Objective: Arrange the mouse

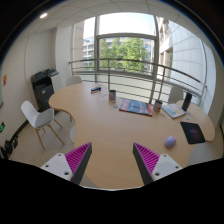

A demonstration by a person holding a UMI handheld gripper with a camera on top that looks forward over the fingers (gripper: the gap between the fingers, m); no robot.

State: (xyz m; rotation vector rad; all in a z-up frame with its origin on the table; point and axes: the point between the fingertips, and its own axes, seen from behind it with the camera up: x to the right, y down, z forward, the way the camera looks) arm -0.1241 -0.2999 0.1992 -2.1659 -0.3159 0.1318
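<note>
A small purple mouse (170,141) lies on the round wooden table (100,125), ahead of my fingers and off to the right. Just beyond it lies a dark mouse pad (194,132); the mouse rests on the bare wood beside it. My gripper (112,160) is open and empty, held above the near part of the table. Its magenta pads (78,158) stand wide apart with only table top between them.
A flat book (136,107), a dark cup (112,96), a small black item (96,89) and a white device (175,110) lie on the far half of the table. A white chair (40,117) stands at the left, a printer (44,88) behind it.
</note>
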